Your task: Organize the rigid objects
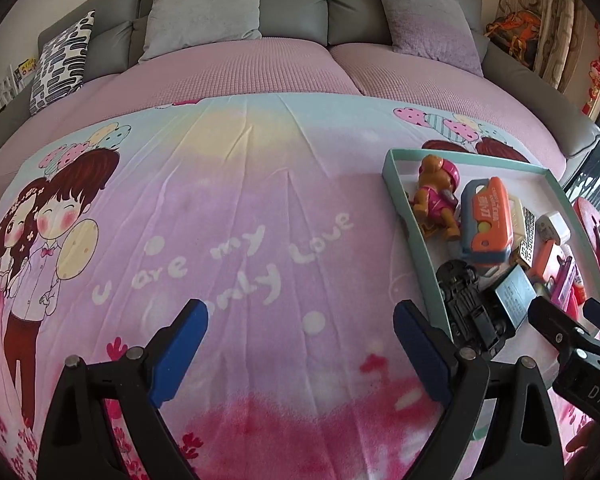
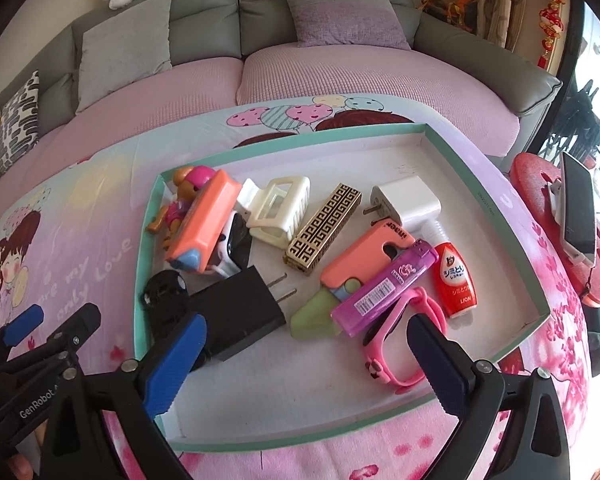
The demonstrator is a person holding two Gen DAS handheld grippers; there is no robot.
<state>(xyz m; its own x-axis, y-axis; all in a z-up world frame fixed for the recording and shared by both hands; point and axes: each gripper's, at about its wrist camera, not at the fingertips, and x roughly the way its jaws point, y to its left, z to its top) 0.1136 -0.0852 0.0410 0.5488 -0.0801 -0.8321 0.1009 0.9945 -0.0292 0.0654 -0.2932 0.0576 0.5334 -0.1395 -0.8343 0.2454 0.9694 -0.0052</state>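
Both your claws stand apart and empty: right gripper [image 2: 306, 354] over the tray [image 2: 480, 160] at frame centre, left gripper [image 1: 300, 354] over blanket [image 1: 240, 200]. Everything seems boxed; perhaps finish by withdrawing.

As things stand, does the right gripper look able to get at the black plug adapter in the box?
Probably yes. The right gripper is open and empty above the box, and the black plug adapter lies uncovered beside its left finger, though the black toy car crowds its far side.
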